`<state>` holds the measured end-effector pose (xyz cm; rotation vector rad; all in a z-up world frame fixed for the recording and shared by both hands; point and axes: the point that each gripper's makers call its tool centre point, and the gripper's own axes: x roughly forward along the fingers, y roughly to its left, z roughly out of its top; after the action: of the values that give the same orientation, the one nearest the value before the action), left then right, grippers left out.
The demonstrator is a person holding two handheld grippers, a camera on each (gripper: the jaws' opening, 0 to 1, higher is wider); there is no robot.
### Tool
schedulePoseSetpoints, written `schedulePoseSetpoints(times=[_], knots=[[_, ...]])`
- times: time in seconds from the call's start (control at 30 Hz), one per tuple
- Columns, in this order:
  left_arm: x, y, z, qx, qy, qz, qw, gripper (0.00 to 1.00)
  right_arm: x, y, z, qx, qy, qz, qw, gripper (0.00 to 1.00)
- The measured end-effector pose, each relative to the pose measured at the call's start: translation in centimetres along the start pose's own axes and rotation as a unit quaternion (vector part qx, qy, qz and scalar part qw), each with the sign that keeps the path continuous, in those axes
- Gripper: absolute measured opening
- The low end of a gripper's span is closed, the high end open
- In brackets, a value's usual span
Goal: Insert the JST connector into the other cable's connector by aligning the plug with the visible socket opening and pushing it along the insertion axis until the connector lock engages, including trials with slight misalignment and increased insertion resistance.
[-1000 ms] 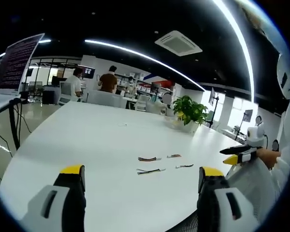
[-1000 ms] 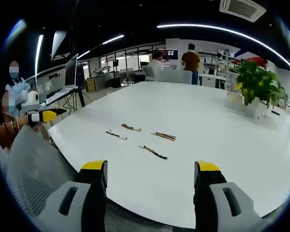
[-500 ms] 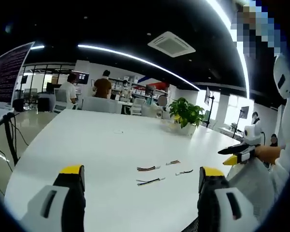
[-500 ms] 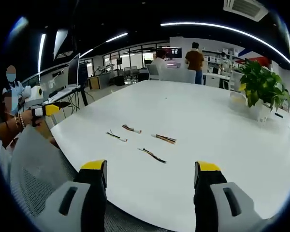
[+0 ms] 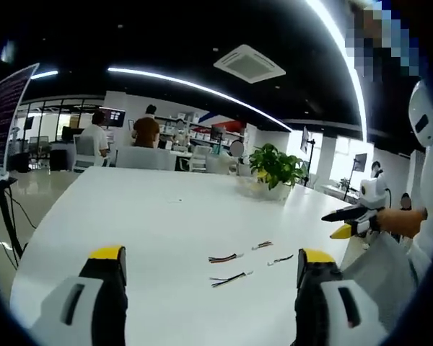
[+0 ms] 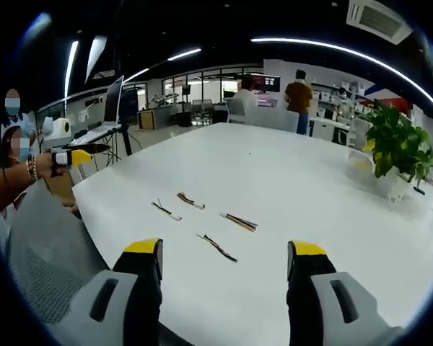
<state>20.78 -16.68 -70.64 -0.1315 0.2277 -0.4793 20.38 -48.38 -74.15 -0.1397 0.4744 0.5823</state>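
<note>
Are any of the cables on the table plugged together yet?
No. In the right gripper view, four cables lie apart on the white table, none joined.

A smooth white desk (image 6: 310,180) with a faint sheen, softly reflecting the ceiling lights. On it lie thin cables (image 6: 216,246) with plastic-coated wires in mixed colours and small pale plastic ends. The near right claw (image 6: 224,270) has matt grey plastic jaws with black inner faces and glossy yellow tips. The left claw (image 5: 211,277) looks the same. At near left, a chair back (image 6: 50,252) of grey woven mesh, rough-textured.
</note>
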Motion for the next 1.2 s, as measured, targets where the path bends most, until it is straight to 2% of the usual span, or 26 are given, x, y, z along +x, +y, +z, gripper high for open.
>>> schedulePoseSetpoints(times=[0.13,0.47,0.77,1.2], knots=[[0.8,0.1,0.2,0.000,0.001,-0.008,1.0000,0.98,0.7,-0.4,-0.1,-0.011,0.010,-0.003,0.9999,0.69],[3.0,0.3,-0.7,0.007,0.020,-0.030,0.9993,0.98,2.2,-1.1,0.9,-0.022,0.010,-0.010,0.9997,0.68],[4.9,0.6,-0.7,0.017,0.027,-0.047,0.9984,0.97,3.9,-1.3,0.8,-0.040,0.023,-0.011,0.9989,0.68],[7.0,1.0,-1.1,0.026,0.040,-0.067,0.9966,0.97,5.2,-1.9,0.7,-0.045,0.030,-0.007,0.9985,0.67]])
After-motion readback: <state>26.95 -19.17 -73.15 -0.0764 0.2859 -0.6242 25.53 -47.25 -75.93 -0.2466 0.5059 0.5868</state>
